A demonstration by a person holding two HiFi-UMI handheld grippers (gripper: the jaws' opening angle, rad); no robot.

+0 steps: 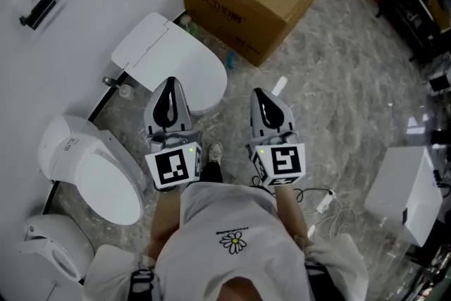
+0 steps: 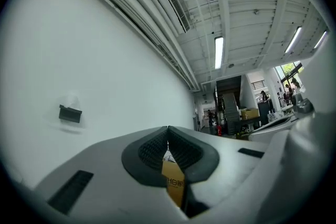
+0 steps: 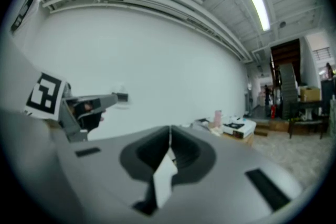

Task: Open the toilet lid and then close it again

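Three white toilets stand along the white wall in the head view. The farthest toilet [image 1: 176,67] has its lid down, and so does the middle toilet [image 1: 99,176]. Only part of the nearest toilet [image 1: 49,250] shows. My left gripper [image 1: 170,86] hovers over the near rim of the farthest toilet, jaws shut with nothing between them. My right gripper [image 1: 260,95] is level with it over the marble floor, also shut and empty. In the left gripper view the left gripper [image 2: 168,140] has its pads pressed together. The right gripper [image 3: 170,140] looks the same in its own view.
A cardboard box [image 1: 246,3] with cloths and small boxes on top stands beyond the toilets. A white cabinet [image 1: 405,194] sits at the right. A cable with a plug [image 1: 320,204] lies on the floor by my feet. A black holder [image 1: 39,7] hangs on the wall.
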